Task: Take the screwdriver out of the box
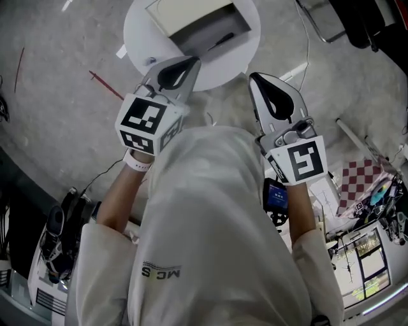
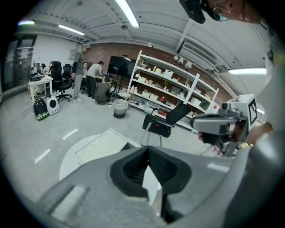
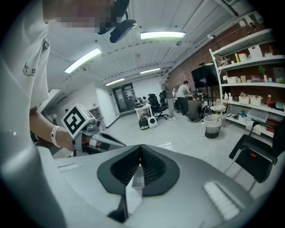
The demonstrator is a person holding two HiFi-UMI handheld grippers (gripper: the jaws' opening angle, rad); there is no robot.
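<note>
Both grippers are held up in front of the person's chest, short of the box. The left gripper [image 1: 183, 66] has its jaws together w/ the tips meeting and nothing between them, as the left gripper view shows [image 2: 148, 149]. In the head view its tips sit over the near edge of the round white table [image 1: 137, 39].

The right gripper [image 1: 263, 85] is likewise closed and empty, tips touching [image 3: 140, 148]. It's just beside the table's near-right edge, apart from the left one.

The box [image 1: 191, 36] stands open on the table, pale lid [image 1: 186, 15] tipped back on the far side. The screwdriver [image 1: 220, 42] is a thin dark shape lying inside the box's tray toward its right end, untouched and well clear of both grippers. It's small in the head view, so handle vs. shaft is hard to tell.

In the left gripper view the table [image 2: 71, 156] and lid [image 2: 101, 143] show past the jaws; the screwdriver isn't visible there. A grey tray [image 3: 137, 177], prob. the box, shows through the gap below the right gripper's pads.

A red stick [image 1: 105, 85] lies on the floor left of the table.
</note>
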